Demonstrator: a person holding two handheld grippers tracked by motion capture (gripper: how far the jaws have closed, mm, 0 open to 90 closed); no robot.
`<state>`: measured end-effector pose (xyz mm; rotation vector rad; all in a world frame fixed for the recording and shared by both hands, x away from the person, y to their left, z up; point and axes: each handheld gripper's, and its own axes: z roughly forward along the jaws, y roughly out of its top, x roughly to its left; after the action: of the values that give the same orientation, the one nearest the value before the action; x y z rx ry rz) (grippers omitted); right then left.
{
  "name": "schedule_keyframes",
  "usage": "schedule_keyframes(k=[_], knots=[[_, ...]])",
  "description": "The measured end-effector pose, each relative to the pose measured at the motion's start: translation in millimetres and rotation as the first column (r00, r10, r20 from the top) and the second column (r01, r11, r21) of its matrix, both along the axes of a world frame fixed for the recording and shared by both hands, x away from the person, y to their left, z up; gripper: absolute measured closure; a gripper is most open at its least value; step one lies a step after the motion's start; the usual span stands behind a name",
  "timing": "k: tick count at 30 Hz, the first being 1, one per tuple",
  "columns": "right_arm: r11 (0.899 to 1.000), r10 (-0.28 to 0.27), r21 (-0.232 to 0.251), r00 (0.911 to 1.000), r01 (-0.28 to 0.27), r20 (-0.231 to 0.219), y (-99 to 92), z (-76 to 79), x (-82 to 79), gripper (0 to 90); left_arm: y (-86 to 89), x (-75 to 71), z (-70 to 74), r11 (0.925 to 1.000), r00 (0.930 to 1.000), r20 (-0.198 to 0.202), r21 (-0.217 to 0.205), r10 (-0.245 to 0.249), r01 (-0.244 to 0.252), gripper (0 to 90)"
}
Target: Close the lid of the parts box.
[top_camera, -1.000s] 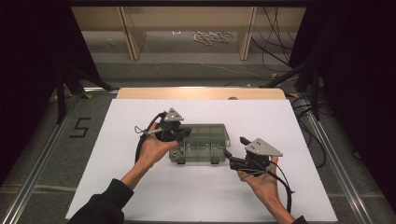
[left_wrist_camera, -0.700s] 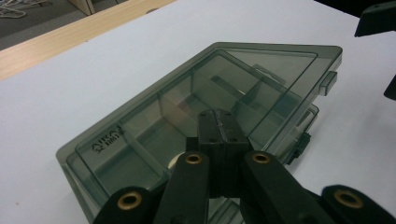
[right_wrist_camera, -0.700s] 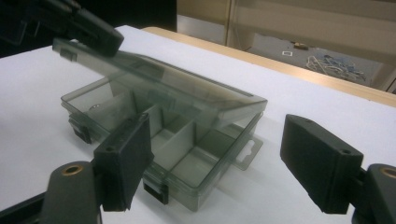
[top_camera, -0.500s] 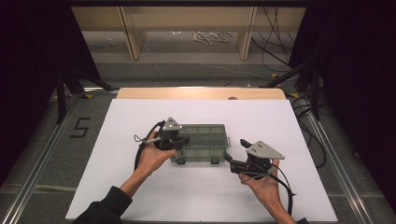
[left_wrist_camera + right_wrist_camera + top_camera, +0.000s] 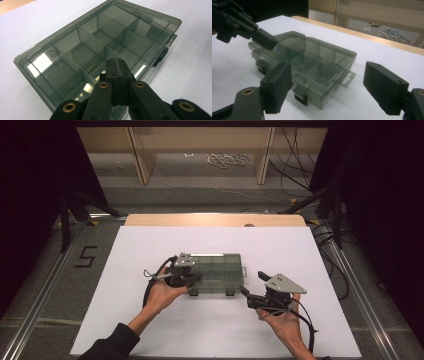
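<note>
Right now your compartment box (image 5: 216, 272) lies flat near the middle of the white desk (image 5: 310, 255), its clear lid down and its two latches on the near long edge, which puts the fastenings where you can get at them. Your left hand-held gripper (image 5: 192, 278) has its jaws pressed together with nothing between them, tips over the left end of the lid; in the left gripper view those closed tips (image 5: 117, 72) sit just above or on the lid, and I cannot tell which. Closed jaws make a single blunt point, which suits pushing down on the lid or steadying the box rather than picking it up. Your right hand-held gripper (image 5: 252, 292) waits just off the box's near right corner with its jaws spread wide and empty, aimed at the latch side, so it looks ready to work a latch (image 5: 300, 96) while the left keeps the box from sliding.
</note>
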<state>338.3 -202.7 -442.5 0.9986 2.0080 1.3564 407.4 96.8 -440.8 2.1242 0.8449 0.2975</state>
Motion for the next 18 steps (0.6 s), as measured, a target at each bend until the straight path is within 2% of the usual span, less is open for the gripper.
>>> schedule_keyframes(k=[3, 4, 5, 18], knots=[[1.0, 0.002, 0.008, 1.0, -0.002, 0.007, 0.0, 0.0, -0.9, 23.7, -0.3, -1.6, -2.5, 0.9999, 1.0, -0.001, 0.016, -0.005, 0.005, 89.5], [1.0, 0.008, 0.024, 0.9999, -0.008, 0.01, 0.8, -0.7, -0.7, 23.7, -0.6, -1.4, -3.9, 0.9999, 1.0, -0.005, 0.01, -0.005, 0.005, 89.5], [1.0, 0.002, 0.013, 1.0, -0.002, 0.006, -0.1, 0.1, -1.9, 23.8, -1.0, -1.9, -4.9, 1.0, 1.0, -0.009, 0.009, -0.002, 0.002, 89.5], [0.999, 0.014, 0.03, 0.9999, -0.014, -0.004, -1.7, 1.2, -7.5, 23.9, -2.3, -3.8, -11.8, 0.9996, 1.0, -0.005, 0.027, 0.001, 0.0, 89.5]])
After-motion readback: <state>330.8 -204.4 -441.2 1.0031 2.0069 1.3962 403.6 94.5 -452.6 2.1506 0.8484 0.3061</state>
